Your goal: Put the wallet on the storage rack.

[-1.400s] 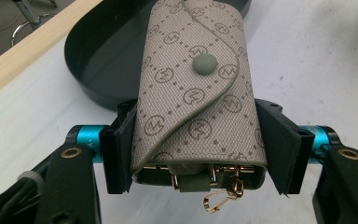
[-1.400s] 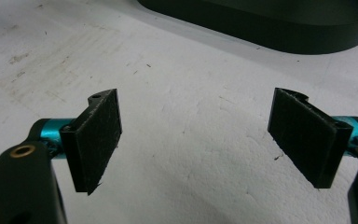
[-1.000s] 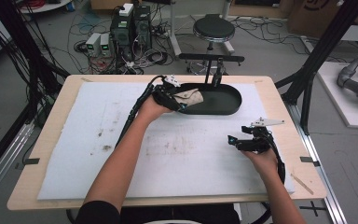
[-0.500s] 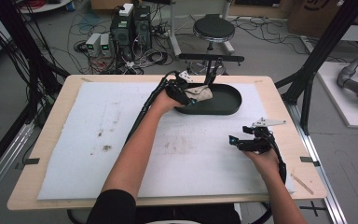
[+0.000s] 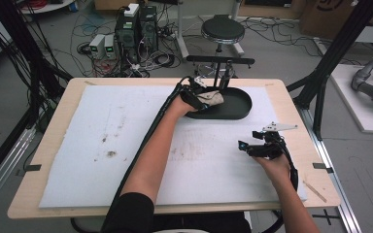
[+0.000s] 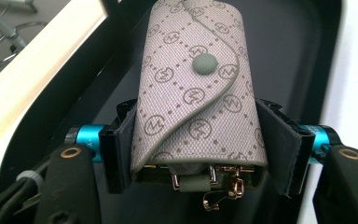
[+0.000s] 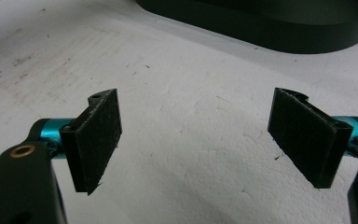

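A grey monogrammed key pouch (image 6: 198, 88), snap flap fastened and brass clips showing at its near end, sits clamped between the pads of the left gripper (image 5: 200, 95) over the black oval tray (image 5: 240, 108) at the far side of the table; whether it touches the tray floor is hard to tell. The carry looks nearly done, with only the release left. The right gripper (image 7: 198, 140), jaws apart and empty, hovers at the near right over the scuffed white mat (image 5: 102, 145), beyond which a stool (image 5: 222, 29) and cabled equipment (image 5: 136, 29) crowd the floor.
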`<state>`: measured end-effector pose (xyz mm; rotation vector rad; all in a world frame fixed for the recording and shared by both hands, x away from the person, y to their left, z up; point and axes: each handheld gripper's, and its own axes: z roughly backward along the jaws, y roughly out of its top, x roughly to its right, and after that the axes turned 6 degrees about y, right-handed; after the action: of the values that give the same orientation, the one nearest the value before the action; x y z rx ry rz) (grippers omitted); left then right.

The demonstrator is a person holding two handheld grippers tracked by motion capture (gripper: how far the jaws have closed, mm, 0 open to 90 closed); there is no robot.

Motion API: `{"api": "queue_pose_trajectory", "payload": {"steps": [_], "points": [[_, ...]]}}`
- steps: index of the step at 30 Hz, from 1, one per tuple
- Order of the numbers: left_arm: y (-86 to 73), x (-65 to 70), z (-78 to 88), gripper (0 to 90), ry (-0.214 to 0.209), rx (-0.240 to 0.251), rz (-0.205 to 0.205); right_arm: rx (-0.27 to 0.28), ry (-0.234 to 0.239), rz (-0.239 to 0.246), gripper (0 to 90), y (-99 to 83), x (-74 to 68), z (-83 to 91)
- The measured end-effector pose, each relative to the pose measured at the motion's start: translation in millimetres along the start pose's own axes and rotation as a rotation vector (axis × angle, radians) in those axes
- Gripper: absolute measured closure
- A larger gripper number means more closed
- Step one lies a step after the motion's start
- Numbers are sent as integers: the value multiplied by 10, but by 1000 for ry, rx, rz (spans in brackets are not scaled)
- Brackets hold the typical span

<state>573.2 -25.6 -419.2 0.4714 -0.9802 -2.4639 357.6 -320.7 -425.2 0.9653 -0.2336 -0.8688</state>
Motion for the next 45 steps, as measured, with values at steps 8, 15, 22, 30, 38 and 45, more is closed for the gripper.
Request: {"api": "queue_pose_trajectory", "payload": {"steps": [8,15,22,30,38,45], "points": [[-77,-23,-75,351,-3,-45,12,1,2,1,177,0,-1,-1],[-75,2,-92,333,3,-58,11,5,1,3,177,1,-7,1],[-35,0,-24,280,14,-31,19,6,2,1,177,1,-9,-5],[-6,7,148,273,21,-17,37,10,0,-1,177,3,-5,11],[-68,91,521,273,33,19,35,26,-1,-7,177,9,7,30],[-259,171,838,273,23,53,49,21,-6,-1,178,11,-7,25]]}}
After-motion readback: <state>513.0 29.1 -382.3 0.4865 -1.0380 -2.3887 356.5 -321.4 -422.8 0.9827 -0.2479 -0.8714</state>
